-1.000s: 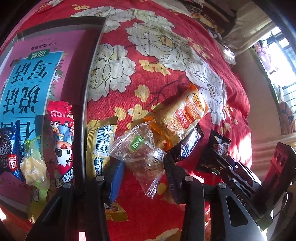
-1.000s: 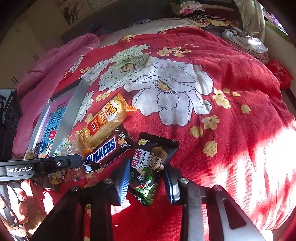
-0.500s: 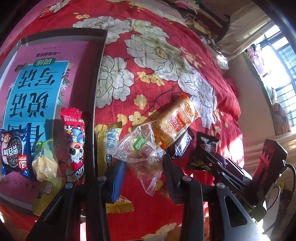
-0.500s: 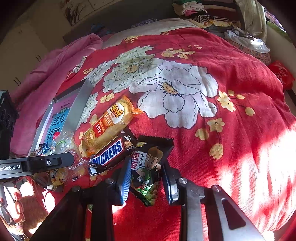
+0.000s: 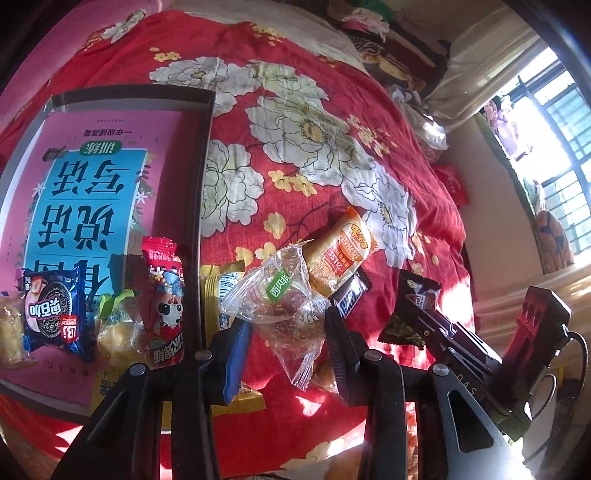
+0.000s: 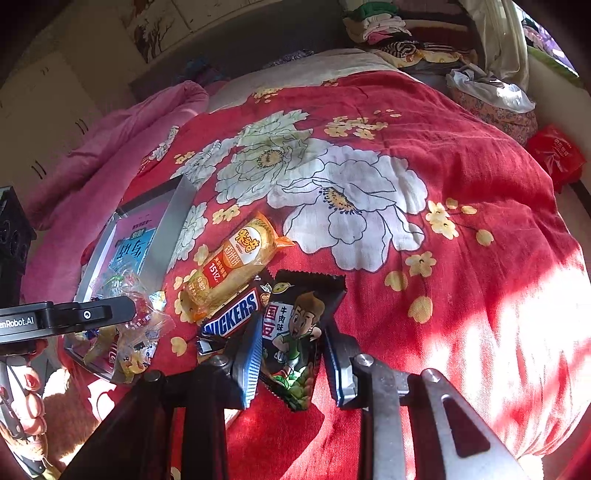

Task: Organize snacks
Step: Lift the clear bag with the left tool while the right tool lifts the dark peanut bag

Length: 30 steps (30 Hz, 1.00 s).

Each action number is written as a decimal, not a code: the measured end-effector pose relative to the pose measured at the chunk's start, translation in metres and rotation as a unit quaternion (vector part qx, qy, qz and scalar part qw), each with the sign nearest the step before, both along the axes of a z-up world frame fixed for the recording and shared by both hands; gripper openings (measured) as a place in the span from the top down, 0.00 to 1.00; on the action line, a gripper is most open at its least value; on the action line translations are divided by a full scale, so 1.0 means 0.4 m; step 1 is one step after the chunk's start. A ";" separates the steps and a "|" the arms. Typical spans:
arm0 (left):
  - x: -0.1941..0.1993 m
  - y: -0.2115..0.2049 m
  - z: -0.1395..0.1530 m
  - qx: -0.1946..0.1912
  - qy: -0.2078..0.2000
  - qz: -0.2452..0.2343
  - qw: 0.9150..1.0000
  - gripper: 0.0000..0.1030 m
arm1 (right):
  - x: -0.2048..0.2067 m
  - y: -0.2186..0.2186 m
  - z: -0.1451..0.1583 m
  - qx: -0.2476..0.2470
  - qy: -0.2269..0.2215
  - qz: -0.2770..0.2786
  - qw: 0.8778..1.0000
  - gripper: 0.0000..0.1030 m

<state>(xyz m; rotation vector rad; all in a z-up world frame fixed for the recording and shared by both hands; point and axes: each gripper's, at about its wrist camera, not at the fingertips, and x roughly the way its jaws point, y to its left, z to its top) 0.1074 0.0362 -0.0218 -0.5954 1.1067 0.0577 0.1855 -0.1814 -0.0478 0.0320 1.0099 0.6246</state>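
Note:
My left gripper (image 5: 284, 343) is shut on a clear plastic snack bag (image 5: 280, 306) with a green label and holds it above the red bedspread, just right of the tray's edge. My right gripper (image 6: 291, 365) is shut on a black bean packet (image 6: 295, 332) with a cartoon boy, lifted slightly. An orange snack pack (image 6: 229, 266) and a Snickers bar (image 6: 232, 317) lie on the bedspread beside it. The tray (image 5: 199, 155) holds an Oreo pack (image 5: 51, 306), a yellow snack (image 5: 114, 328) and a red panda pack (image 5: 166, 302).
A yellow packet (image 5: 218, 295) lies beside the tray's right rim, under my left gripper. A pink blanket (image 6: 110, 136) is piled at the far left of the bed. Folded clothes (image 6: 399, 33) sit at the back. A red bag (image 6: 554, 155) lies at the bed's right edge.
My left gripper has risen with the clear bag, so more of the tray and bed show. My right gripper has closed in on the bean packet and lifted it a little.

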 end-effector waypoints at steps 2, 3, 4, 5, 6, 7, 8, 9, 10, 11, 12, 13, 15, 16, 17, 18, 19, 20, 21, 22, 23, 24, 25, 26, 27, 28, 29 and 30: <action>-0.003 0.000 0.007 0.001 -0.003 0.000 1.000 0.60 | -0.004 0.001 0.015 0.002 -0.004 0.001 1.000 0.70; -0.004 0.000 0.012 0.001 -0.005 0.000 1.000 0.60 | -0.006 0.002 0.022 0.003 -0.006 0.002 1.000 0.70; -0.006 0.001 0.016 0.001 -0.006 0.000 1.000 0.60 | -0.008 0.004 0.029 0.003 -0.008 0.003 1.000 0.70; -0.009 0.002 0.020 0.001 -0.008 0.000 1.000 0.60 | -0.010 0.006 0.035 0.004 -0.010 0.004 1.000 0.70; -0.011 0.004 0.024 0.001 -0.010 0.000 1.000 0.60 | -0.011 0.008 0.041 0.006 -0.012 0.005 1.000 0.70; -0.014 0.005 0.029 0.001 -0.012 0.000 1.000 0.60 | -0.014 0.010 0.047 0.007 -0.013 0.007 1.000 0.70; -0.016 0.008 0.033 0.001 -0.014 0.001 1.000 0.60 | -0.016 0.014 0.053 0.007 -0.015 0.009 1.000 0.70; -0.020 0.011 0.038 0.001 -0.016 0.001 1.000 0.60 | -0.019 0.017 0.058 0.008 -0.017 0.011 1.000 0.70; -0.023 0.014 0.042 0.002 -0.018 0.002 1.000 0.60 | -0.021 0.020 0.062 0.010 -0.018 0.012 1.000 0.70; -0.026 0.017 0.047 0.002 -0.020 0.003 1.000 0.60 | -0.023 0.024 0.067 0.010 -0.020 0.015 1.000 0.70; -0.029 0.020 0.050 0.004 -0.021 0.005 1.000 0.60 | -0.026 0.029 0.072 0.010 -0.023 0.017 1.000 0.70; -0.033 0.024 0.054 0.004 -0.022 0.006 1.000 0.60 | -0.029 0.033 0.076 0.011 -0.024 0.020 0.999 0.70; -0.039 0.031 0.060 0.004 -0.025 0.010 1.000 0.60 | -0.034 0.040 0.084 0.015 -0.026 0.023 0.999 0.70; -0.041 0.034 0.062 0.004 -0.026 0.011 1.000 0.60 | -0.036 0.043 0.088 0.016 -0.027 0.026 0.999 0.70; -0.044 0.037 0.065 0.005 -0.027 0.013 1.000 0.60 | -0.038 0.046 0.091 0.016 -0.027 0.028 0.999 0.70; -0.047 0.041 0.067 0.006 -0.028 0.015 0.999 0.60 | -0.041 0.049 0.094 0.016 -0.028 0.030 0.999 0.70; -0.049 0.045 0.069 0.005 -0.028 0.017 0.999 0.60 | -0.043 0.052 0.097 0.017 -0.029 0.032 0.999 0.70; -0.052 0.048 0.071 0.004 -0.030 0.018 0.999 0.60 | -0.046 0.054 0.100 0.019 -0.030 0.034 0.999 0.70; -0.055 0.052 0.074 0.005 -0.031 0.020 0.999 0.60 | -0.049 0.057 0.103 0.019 -0.031 0.035 0.999 0.70; -0.059 0.055 0.076 0.005 -0.032 0.023 0.999 0.60 | -0.051 0.059 0.107 0.019 -0.033 0.037 0.999 0.70; -0.062 0.059 0.078 0.005 -0.033 0.025 0.999 0.60 | -0.054 0.061 0.110 0.021 -0.034 0.038 0.998 0.70; -0.064 0.062 0.080 0.005 -0.034 0.026 0.999 0.60 | -0.056 0.064 0.113 0.022 -0.034 0.040 0.998 0.70; -0.067 0.064 0.082 0.006 -0.035 0.027 0.999 0.60 | -0.058 0.067 0.116 0.022 -0.036 0.041 0.998 0.70; -0.070 0.067 0.083 0.006 -0.036 0.028 0.999 0.60 | -0.060 0.070 0.118 0.023 -0.037 0.042 0.998 0.70; -0.073 0.070 0.085 0.006 -0.037 0.030 0.999 0.60 | -0.061 0.073 0.120 0.025 -0.036 0.044 0.998 0.70; -0.074 0.073 0.087 0.006 -0.038 0.031 0.999 0.60 | -0.063 0.076 0.123 0.026 -0.037 0.045 0.998 0.70; -0.077 0.076 0.089 0.007 -0.039 0.032 0.999 0.60 | -0.064 0.078 0.125 0.027 -0.038 0.047 0.998 0.70; -0.078 0.079 0.090 0.008 -0.040 0.034 0.999 0.60 | -0.066 0.080 0.126 0.028 -0.038 0.048 0.998 0.70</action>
